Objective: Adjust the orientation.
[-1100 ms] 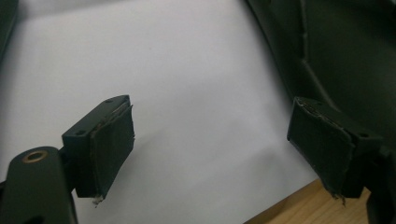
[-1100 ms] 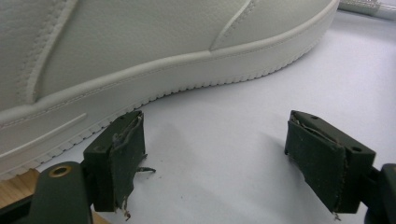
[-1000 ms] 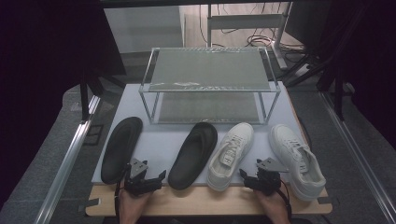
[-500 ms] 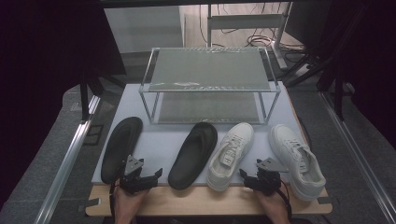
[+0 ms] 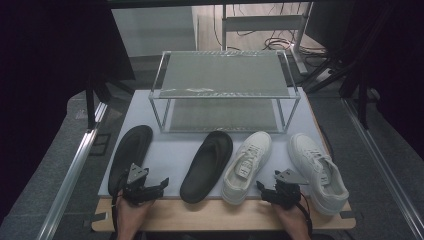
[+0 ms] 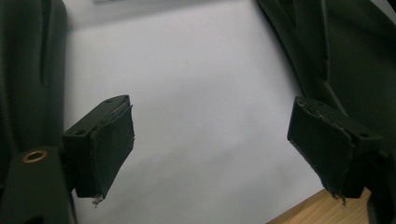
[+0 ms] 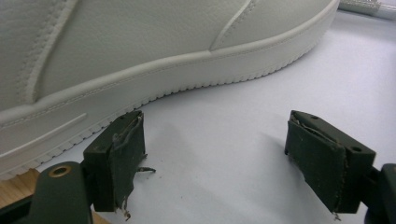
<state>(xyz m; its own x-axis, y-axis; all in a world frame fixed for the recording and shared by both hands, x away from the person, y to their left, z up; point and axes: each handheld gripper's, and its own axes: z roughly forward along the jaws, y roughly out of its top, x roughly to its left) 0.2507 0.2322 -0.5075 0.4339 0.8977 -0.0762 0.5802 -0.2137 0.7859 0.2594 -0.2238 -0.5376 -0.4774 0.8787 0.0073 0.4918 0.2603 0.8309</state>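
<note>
My high view looks forward and down from above the near edge, taking in the whole white mat [image 5: 170, 160], with the left gripper [image 5: 159, 186] and right gripper [image 5: 265, 191] at the bottom. My left gripper view sits low and close, facing along its spread jaws across bare mat, a black slipper [image 6: 355, 56] at the frame's right. My right gripper view, equally low and close, faces a white sneaker [image 7: 154, 51] just beyond its jaws. All three views share the mat.
</note>
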